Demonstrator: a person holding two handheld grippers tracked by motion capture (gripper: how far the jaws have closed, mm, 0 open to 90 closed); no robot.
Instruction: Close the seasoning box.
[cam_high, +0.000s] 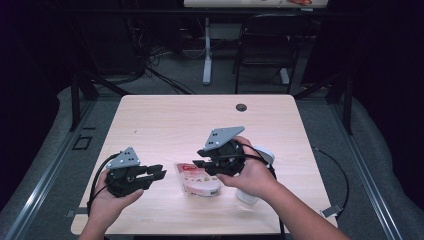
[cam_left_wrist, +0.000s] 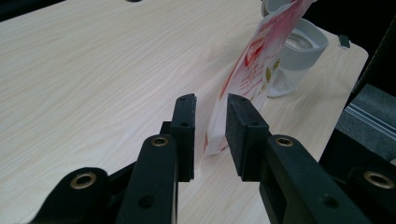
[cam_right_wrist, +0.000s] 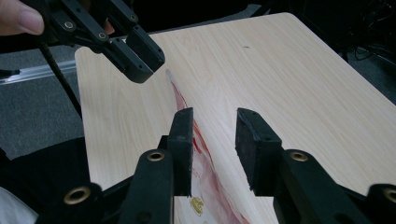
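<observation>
Pale wood-grain table (cam_high: 165, 120) in a dark room, black folding chair (cam_high: 265, 45) beyond.
Red-and-white printed plastic pouch (cam_high: 197, 179) near the front centre, between both open grippers, left (cam_high: 159, 172), right (cam_high: 199, 163); clear white-lidded jar (cam_left_wrist: 299, 51) stands just right.

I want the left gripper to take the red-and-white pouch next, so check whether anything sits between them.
Nothing visible does. The left gripper is open, and the pouch edge stands just ahead of the gap between its jaws, over bare table. The white-capped jar stands behind the pouch, out of the path.
</observation>
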